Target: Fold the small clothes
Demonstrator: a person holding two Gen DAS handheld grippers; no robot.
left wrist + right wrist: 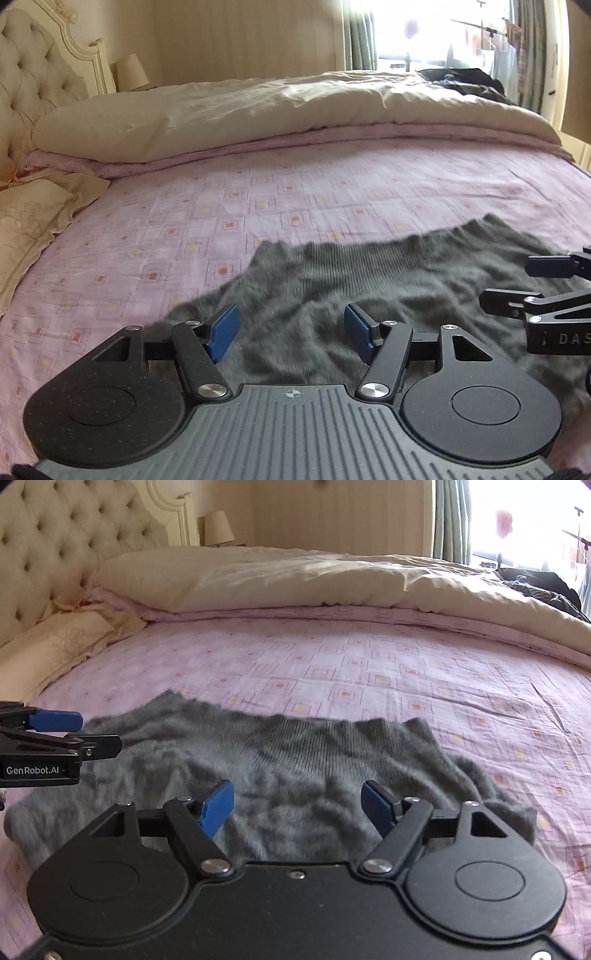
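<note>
A small dark grey knitted garment (369, 273) lies spread and wrinkled on the pink patterned bedsheet (184, 221); it also shows in the right wrist view (295, 753). My left gripper (291, 332) is open and empty, just above the garment's near left part. My right gripper (299, 805) is open and empty above the garment's near middle. The right gripper shows at the right edge of the left wrist view (517, 284). The left gripper shows at the left edge of the right wrist view (96, 734).
A cream duvet (295, 107) is folded back across the far side of the bed. A cream pillow (33, 221) and a tufted headboard (33, 74) are at the left. Dark clothes (465, 83) lie at the far right by the window.
</note>
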